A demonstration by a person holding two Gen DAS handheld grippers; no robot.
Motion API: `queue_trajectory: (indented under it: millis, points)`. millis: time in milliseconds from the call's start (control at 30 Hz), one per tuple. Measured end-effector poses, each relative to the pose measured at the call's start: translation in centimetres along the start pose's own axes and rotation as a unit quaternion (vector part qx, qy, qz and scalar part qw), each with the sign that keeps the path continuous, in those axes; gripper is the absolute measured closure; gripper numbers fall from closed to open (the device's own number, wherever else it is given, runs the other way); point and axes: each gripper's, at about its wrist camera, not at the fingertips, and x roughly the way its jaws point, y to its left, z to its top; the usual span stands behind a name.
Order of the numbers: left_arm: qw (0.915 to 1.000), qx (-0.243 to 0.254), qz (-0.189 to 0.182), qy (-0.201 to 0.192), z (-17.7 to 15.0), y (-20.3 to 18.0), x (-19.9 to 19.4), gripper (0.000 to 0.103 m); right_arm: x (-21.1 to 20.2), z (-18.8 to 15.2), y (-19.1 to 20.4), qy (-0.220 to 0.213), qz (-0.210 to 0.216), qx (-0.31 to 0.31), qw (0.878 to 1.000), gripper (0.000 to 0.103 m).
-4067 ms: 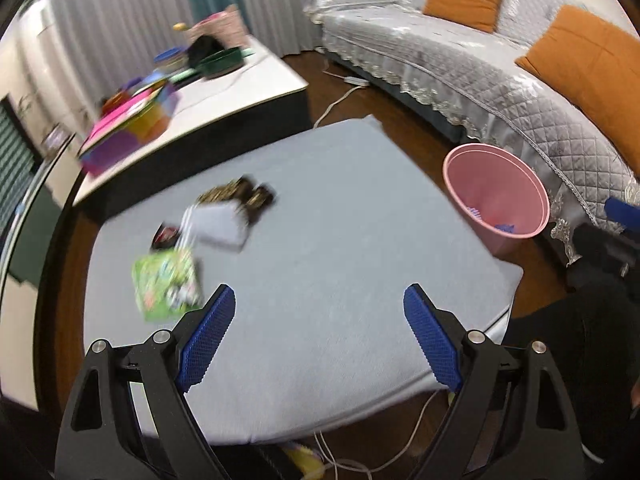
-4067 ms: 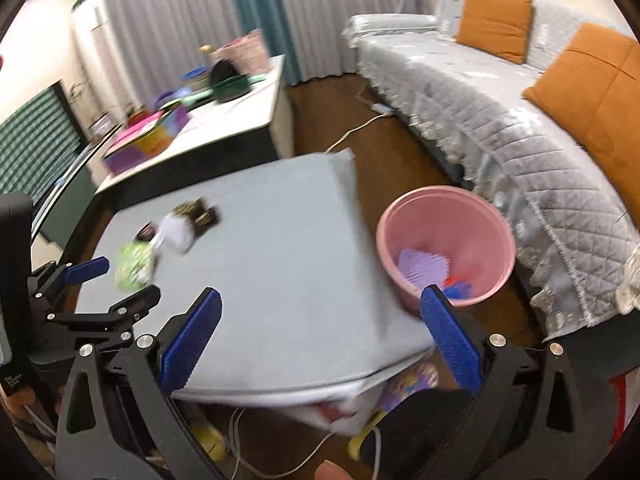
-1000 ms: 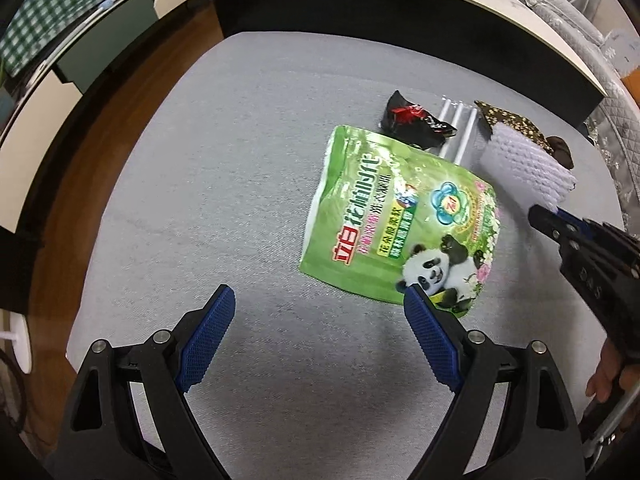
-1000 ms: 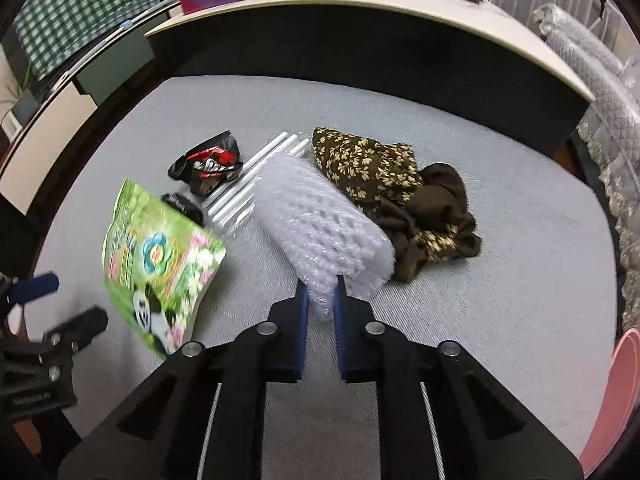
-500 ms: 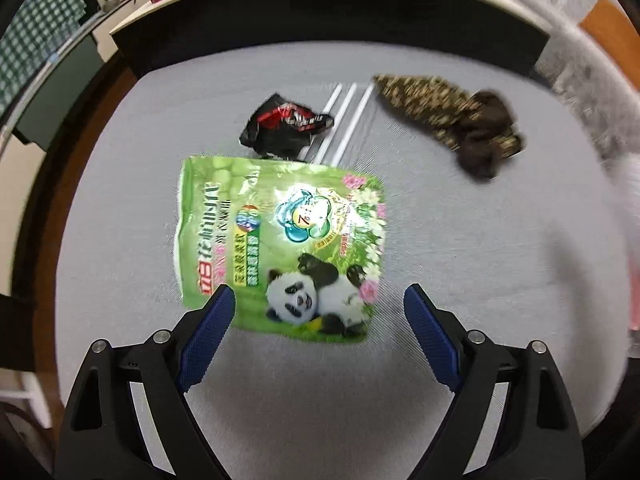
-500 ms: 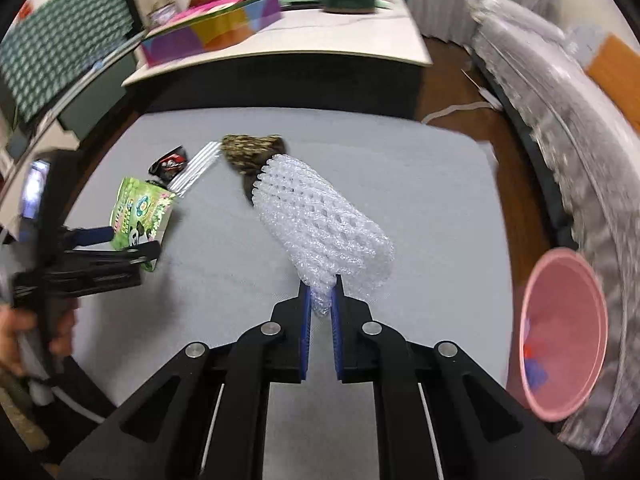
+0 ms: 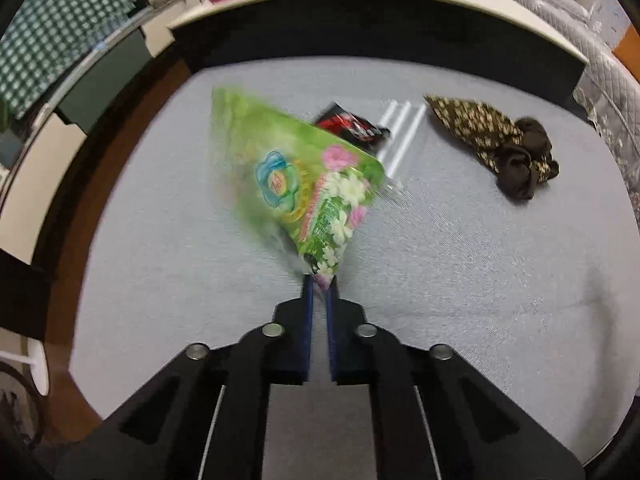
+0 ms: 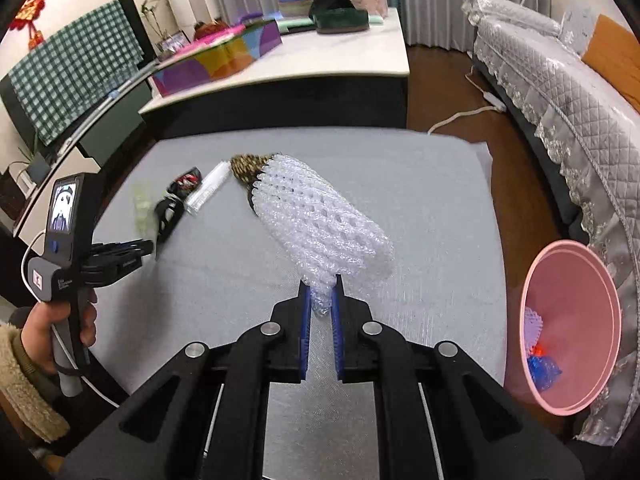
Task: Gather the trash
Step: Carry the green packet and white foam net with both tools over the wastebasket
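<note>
My left gripper [image 7: 319, 285] is shut on a corner of the green panda pouch [image 7: 296, 176] and holds it tilted above the grey table [image 7: 460, 280]. My right gripper [image 8: 321, 294] is shut on the white foam net sleeve [image 8: 320, 224] and holds it above the table. A black and red wrapper [image 7: 352, 126], clear straws [image 7: 400, 136] and a brown floral cloth [image 7: 496, 144] lie on the table beyond the pouch. The pink bin [image 8: 572, 332] stands on the floor at the table's right, with some trash inside.
A white counter [image 8: 320, 52] with a colourful box and bowls stands behind the table. A grey quilted sofa [image 8: 560, 80] runs along the right. A cable lies on the wooden floor [image 8: 460, 120]. The left gripper's handle [image 8: 64, 248] shows at the table's left edge.
My left gripper closed on the green pouch and lifted its corner off the table. My right gripper pulled back with the foam net, and the pink bin is nearer on the right.
</note>
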Motion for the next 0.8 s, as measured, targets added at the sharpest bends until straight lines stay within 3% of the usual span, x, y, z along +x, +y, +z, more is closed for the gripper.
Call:
queue_trajectory:
  millis: [100, 400, 567, 800]
  points:
    - [0.9998, -0.014, 0.001, -0.014, -0.4, 0.8, -2.0, 0.103, -0.2, 0.0, 0.1, -0.002, 0.002, -0.001, 1.0, 0.093]
    - [0.997, -0.03, -0.04, -0.06, -1.9, 3.7, -7.6, 0.103, -1.3, -0.8, 0.3, 0.001, 0.002, 0.005, 1.0, 0.093]
    - [0.9936, -0.013, -0.068, -0.089, -3.9, 4.6, -11.6, 0.103, -5.5, -2.0, 1.9, -0.017, 0.037, 0.014, 0.999, 0.093]
    - [0.9893, 0.022, -0.111, -0.092, -7.7, 3.4, -14.6, 0.103, -11.1, -6.6, 3.3, -0.043, 0.013, 0.0, 0.999, 0.093]
